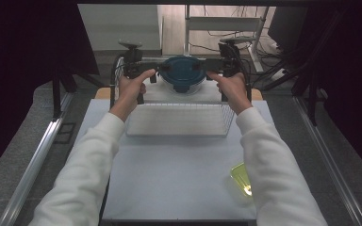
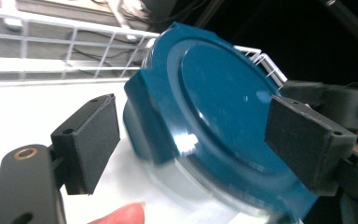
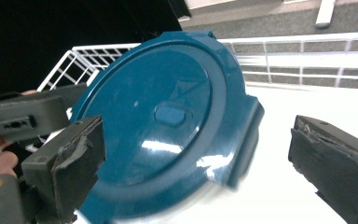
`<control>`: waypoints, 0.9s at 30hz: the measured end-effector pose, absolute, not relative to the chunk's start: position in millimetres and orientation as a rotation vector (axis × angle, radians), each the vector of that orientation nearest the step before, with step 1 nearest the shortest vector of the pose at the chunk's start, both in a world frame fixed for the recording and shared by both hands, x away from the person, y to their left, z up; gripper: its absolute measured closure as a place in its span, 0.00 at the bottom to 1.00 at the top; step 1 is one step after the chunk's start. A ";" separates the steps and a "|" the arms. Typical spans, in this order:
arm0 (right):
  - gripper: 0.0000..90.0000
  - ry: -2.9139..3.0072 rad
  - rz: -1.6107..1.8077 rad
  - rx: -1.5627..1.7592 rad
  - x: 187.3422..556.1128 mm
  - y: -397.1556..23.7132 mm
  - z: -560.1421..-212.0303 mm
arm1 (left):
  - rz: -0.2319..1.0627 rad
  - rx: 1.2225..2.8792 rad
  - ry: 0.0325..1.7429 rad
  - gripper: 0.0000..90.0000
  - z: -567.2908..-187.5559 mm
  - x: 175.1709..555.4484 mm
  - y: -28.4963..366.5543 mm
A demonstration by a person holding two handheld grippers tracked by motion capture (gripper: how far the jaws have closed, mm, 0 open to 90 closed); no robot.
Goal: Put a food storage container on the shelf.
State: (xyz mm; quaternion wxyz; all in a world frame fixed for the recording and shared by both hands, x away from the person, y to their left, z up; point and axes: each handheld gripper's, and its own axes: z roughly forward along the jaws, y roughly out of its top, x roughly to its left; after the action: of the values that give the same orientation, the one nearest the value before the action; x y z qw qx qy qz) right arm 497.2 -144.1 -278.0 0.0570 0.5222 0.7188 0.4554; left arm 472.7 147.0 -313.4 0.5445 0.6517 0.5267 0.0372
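Both claws stood either side of the round container (image 1: 183, 74) at the far end of the white table (image 1: 169, 174), in the high view: left gripper (image 1: 153, 73) at its left edge, right gripper (image 1: 212, 74) at its right edge. Left gripper view: own jaws well apart, with the teal lid (image 2: 219, 112) and one of its side clasps (image 2: 147, 119) lying between them; a gap showed between the near pad and the clasp, so no pressure on it as far as could be read. Right gripper view: jaws likewise spread, the lid between them, another clasp (image 3: 246, 135) lying clear of the right-hand pad; nothing gripped. Container had a clear body under the lid and sat just beyond the white wire rack (image 1: 176, 120), within the rack's raised far railing; whether it rested on the surface or on the rack's edge could not be told. Small yellow-green dish (image 1: 242, 179) sat near the person's right sleeve, well apart from the work. Judgement: the container looked set down and both claws had let go of it or had not yet taken it; the lid remained seated and the clasps looked folded down. What was left appeared to be either a fresh grip on the clasps to unlatch the lid, or a withdrawal from the container.
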 end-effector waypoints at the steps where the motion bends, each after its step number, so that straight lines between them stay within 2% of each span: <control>1: 0.04 2.188 1.382 1.562 493.1 -146.7 -277.3 | 0.091 1.540 1.241 0.20 -312.5 467.1 148.3; 13: 0.15 2.260 1.415 1.267 412.9 -186.3 -288.1 | 0.190 1.660 1.089 0.24 -322.8 378.8 154.8; 17: 0.19 2.272 1.398 1.204 382.5 -199.5 -298.7 | 0.210 1.697 1.042 0.27 -339.7 348.5 154.6; 27: 0.29 2.326 1.355 1.131 323.8 -230.5 -348.0 | 0.194 1.767 1.003 0.27 -389.4 292.0 157.1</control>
State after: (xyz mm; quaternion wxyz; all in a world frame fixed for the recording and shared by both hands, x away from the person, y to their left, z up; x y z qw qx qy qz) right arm 323.8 -230.5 -348.0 0.1108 0.3850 0.7916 0.4613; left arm 292.0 157.1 -389.4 0.5231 0.7379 0.4187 0.0808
